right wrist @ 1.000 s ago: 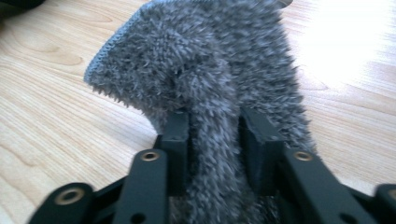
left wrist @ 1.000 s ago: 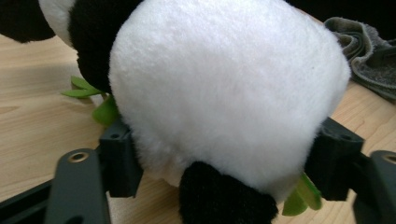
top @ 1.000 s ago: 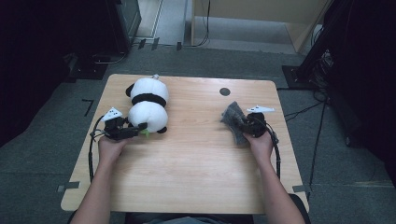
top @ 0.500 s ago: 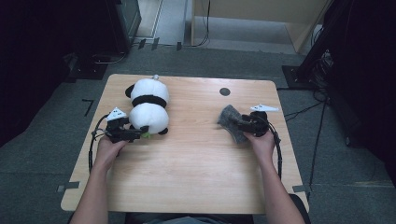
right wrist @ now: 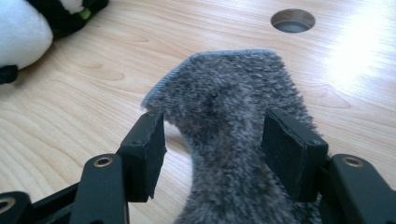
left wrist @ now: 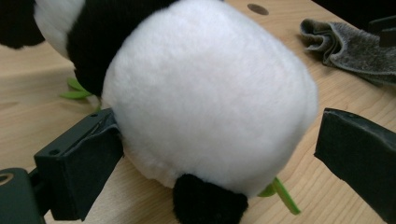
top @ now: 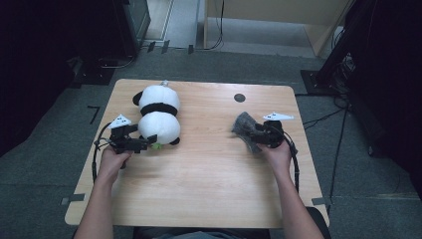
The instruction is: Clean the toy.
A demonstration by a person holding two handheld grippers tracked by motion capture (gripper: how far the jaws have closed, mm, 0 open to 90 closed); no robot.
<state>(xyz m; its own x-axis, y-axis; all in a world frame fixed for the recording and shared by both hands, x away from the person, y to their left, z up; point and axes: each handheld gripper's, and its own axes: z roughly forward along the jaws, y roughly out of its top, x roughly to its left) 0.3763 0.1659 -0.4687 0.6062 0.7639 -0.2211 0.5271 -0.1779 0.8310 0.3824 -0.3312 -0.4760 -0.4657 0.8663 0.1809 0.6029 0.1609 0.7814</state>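
Observation:
A black-and-white plush panda lies on the left half of the wooden table. My left gripper is at its near end. In the left gripper view the panda's white rump sits between the jaws, which have just been opening. One jaw rests against the fur and the other stands clear. A grey fuzzy cloth lies crumpled at the right. My right gripper straddles it. In the right gripper view the cloth runs between the parted jaws, which have been opening, and there is a gap at one pad.
A round hole is set in the tabletop behind the cloth. A green felt leaf sticks out from under the panda. Dark equipment and cables stand on the floor around the table. Bare wood lies between the two hands.
Both grippers' jaws have spread wider, the left around the panda's rump and the right over the grey cloth. Neither hand has shifted much. Panda and cloth stay on the table.

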